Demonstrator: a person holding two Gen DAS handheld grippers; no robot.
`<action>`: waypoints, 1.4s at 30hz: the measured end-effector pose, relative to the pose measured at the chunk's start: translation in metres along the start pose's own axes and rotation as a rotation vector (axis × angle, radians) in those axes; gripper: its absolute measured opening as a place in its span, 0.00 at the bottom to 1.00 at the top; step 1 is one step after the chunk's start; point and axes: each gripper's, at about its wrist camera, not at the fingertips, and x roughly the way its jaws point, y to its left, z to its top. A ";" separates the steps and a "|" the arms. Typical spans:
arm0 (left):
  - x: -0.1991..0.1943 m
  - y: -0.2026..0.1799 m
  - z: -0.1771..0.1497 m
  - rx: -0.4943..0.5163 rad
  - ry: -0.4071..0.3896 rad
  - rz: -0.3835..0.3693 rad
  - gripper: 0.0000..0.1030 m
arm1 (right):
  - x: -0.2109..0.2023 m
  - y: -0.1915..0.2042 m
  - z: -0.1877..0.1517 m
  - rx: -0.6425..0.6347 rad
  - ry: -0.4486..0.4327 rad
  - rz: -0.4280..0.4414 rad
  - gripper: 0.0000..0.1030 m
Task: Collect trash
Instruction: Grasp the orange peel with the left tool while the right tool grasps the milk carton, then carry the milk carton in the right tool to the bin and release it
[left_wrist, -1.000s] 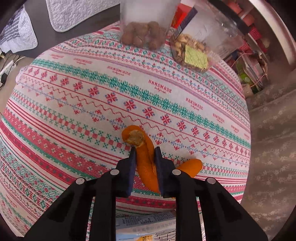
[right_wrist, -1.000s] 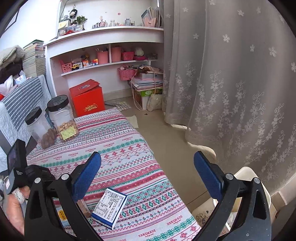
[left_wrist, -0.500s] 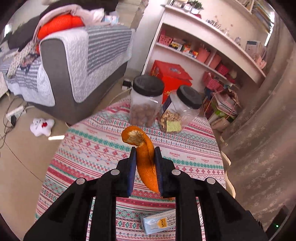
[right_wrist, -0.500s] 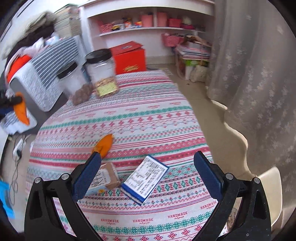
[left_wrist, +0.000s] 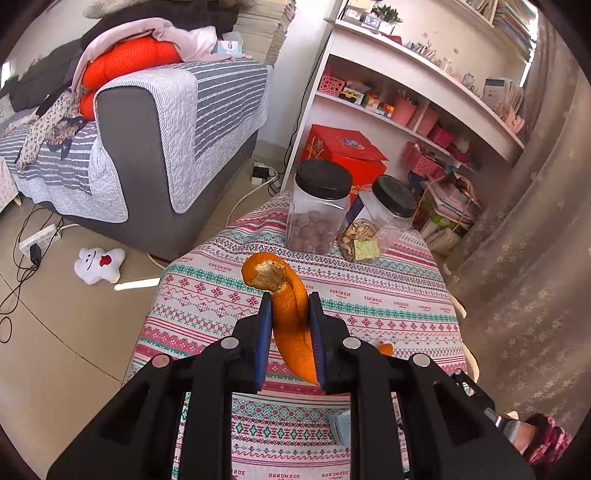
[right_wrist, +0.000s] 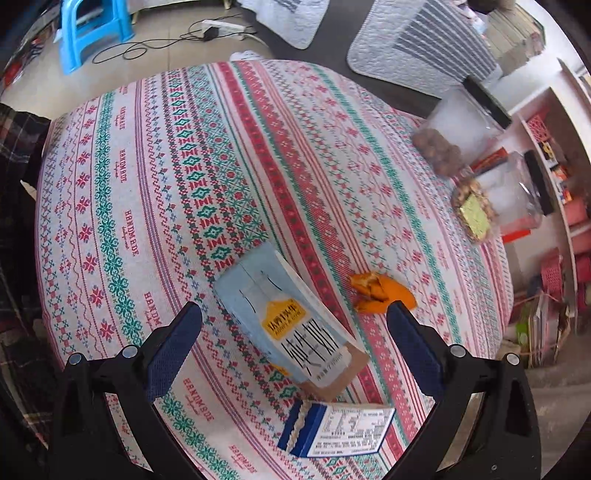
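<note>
The left hand-held gripper is clamped on a long strip of orange peel, which stands nearly upright between the two blue pads, its curled pale-lined top poking above them and its pointed lower end hanging below. The strip is raised above the worktop, which is covered by a cloth patterned in red, green and white bands. Further back on that cloth stand two clear jars with black lids, one holding brown nuts and one with paler dried pieces and a yellow label, side by side. Beyond them are a red box, white shelves and a grey sofa with a striped cover; a small white plush toy lies on the floor. The right hand-held gripper hangs over the worktop with its jaws spread wide and nothing between them. Under it lies a flattened light-blue carton with a yellow label, and nearer the camera a blue-and-white small box. A second piece of orange peel rests on the cloth just beside the carton, close to the right-hand fingertip.
</note>
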 end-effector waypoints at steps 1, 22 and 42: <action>0.000 0.002 -0.001 -0.004 0.003 0.001 0.19 | 0.010 0.001 0.003 -0.026 0.025 0.012 0.93; 0.007 0.006 -0.003 -0.025 0.010 0.011 0.19 | -0.011 -0.063 0.007 0.495 -0.223 0.145 0.56; -0.004 -0.060 -0.020 0.065 -0.081 -0.032 0.19 | -0.139 -0.094 -0.085 1.187 -0.500 -0.393 0.56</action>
